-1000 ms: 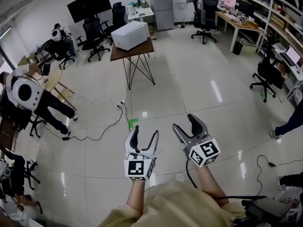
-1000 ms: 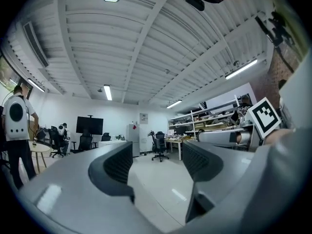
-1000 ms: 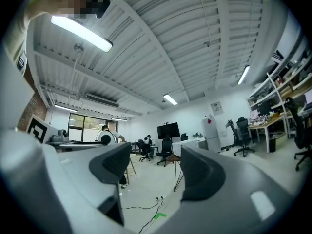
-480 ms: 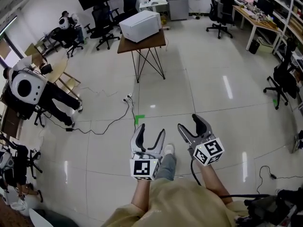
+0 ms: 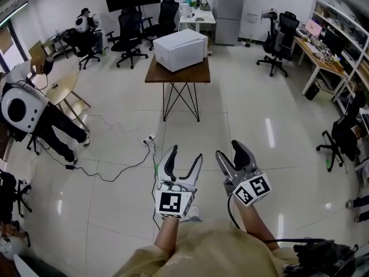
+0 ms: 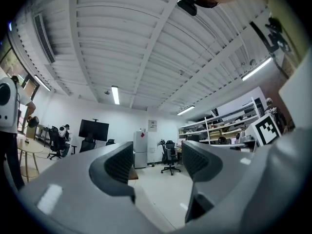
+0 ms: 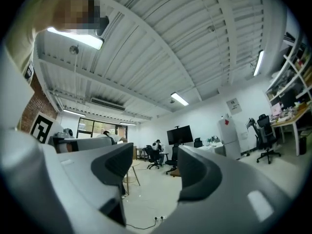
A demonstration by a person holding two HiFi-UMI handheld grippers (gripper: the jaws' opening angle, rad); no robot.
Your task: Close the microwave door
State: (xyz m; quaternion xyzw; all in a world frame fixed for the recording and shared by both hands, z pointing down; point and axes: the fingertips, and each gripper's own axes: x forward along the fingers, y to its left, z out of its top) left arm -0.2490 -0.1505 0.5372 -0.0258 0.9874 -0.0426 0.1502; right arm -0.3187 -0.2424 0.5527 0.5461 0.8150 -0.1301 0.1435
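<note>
Microwave (image 5: 180,49), white and boxy, sits on table (image 5: 173,77).

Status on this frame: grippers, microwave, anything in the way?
Left gripper open, empty; right gripper closing, jaws apart, nothing between. Microwave on table far ahead, door state unclear. Floor cable left of the path.

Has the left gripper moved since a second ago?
Yes. The left gripper has advanced toward the power strip, nearing the table under the microwave.
</note>
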